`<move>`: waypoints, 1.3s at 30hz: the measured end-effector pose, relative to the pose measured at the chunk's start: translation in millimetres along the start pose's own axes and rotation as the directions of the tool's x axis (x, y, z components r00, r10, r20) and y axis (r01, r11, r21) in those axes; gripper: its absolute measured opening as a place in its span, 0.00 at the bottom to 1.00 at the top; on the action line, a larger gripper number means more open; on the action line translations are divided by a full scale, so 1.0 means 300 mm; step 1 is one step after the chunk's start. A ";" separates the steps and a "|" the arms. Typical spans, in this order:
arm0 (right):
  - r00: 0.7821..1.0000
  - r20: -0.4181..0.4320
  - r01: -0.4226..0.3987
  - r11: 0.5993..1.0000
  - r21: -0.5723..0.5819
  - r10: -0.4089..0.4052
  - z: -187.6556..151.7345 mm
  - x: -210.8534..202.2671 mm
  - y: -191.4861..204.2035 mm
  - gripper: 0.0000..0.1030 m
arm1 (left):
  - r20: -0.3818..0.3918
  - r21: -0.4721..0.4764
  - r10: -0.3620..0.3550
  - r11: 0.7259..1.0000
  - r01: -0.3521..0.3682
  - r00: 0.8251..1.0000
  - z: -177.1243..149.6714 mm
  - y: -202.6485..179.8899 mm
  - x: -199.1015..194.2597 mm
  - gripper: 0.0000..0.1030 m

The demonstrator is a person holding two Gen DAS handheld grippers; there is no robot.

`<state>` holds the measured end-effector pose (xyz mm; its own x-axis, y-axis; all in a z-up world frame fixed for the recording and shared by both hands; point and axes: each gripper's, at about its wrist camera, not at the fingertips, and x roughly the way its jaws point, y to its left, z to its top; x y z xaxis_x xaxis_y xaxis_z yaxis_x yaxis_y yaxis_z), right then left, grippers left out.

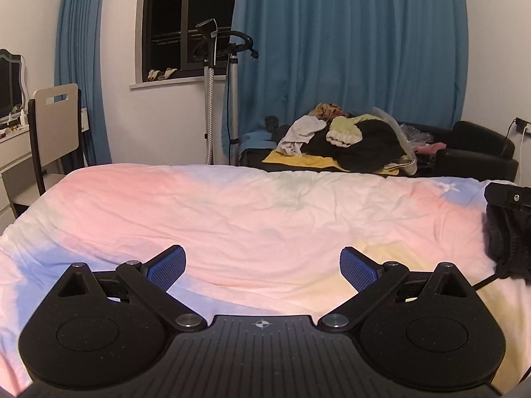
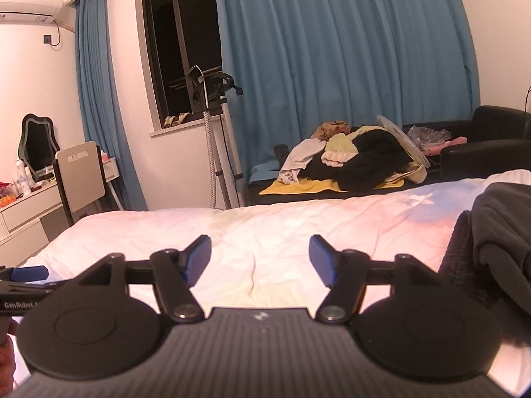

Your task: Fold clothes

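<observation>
Both the left tongs and right tongs gape released over the pastel bedspread; a dark garment lies rightward, a clothes heap behind.

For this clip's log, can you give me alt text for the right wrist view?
The right gripper hangs open and empty over a bed with a pastel pink, blue and yellow cover, with a dark garment lying at the right edge. Behind the bed are a pile of clothes on a black sofa, blue curtains and a dark window.

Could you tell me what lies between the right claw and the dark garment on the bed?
Only bare pastel bedcover separates the right claw from the dark garment, per the right wrist view.
</observation>
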<state>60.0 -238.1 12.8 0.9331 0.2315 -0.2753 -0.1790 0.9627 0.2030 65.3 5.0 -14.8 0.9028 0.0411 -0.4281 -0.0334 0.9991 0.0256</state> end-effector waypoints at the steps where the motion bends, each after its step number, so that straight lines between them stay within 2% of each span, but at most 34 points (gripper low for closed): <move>1: 1.000 -0.007 -0.004 1.000 0.001 0.004 -0.005 0.002 -0.001 0.66 | -0.001 0.012 0.009 1.000 -0.009 1.000 -0.001 -0.001 -0.002 0.97; 8: 1.000 -0.031 0.000 1.000 -0.003 0.000 -0.031 0.006 -0.003 0.66 | 0.020 0.007 0.000 1.000 -0.001 1.000 -0.004 0.005 -0.033 0.98; 10: 1.000 -0.028 0.005 1.000 -0.007 -0.005 -0.034 0.004 0.000 0.69 | 0.029 0.006 -0.002 1.000 0.002 1.000 -0.004 0.001 -0.044 0.99; 12: 1.000 -0.024 0.013 1.000 -0.006 -0.013 -0.037 0.001 0.000 0.84 | 0.038 0.008 -0.007 1.000 0.007 0.999 -0.006 -0.007 -0.058 0.99; 14: 1.000 -0.019 0.020 1.000 -0.007 -0.020 -0.040 -0.005 -0.001 0.85 | 0.046 0.011 -0.008 1.000 0.008 0.999 -0.007 -0.015 -0.068 1.00; 18: 0.999 0.004 0.038 0.999 -0.018 -0.038 -0.043 -0.023 0.004 1.00 | 0.059 0.029 -0.004 1.000 0.002 0.998 -0.010 -0.031 -0.081 1.00; 21: 0.999 0.028 0.048 0.998 -0.033 -0.047 -0.045 -0.039 0.013 1.00 | 0.062 0.019 -0.002 1.000 0.001 0.998 -0.013 -0.035 -0.085 1.00; 39: 0.998 0.025 0.065 0.996 -0.056 -0.063 -0.066 -0.056 0.015 1.00 | 0.076 0.012 0.029 0.999 -0.030 0.997 -0.031 -0.051 -0.092 1.00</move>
<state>37.5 -234.9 -0.2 0.9500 0.1666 -0.2643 -0.1357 0.9820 0.1314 36.9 -11.4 -11.7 0.9313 0.0698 -0.3574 -0.0557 0.9972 0.0496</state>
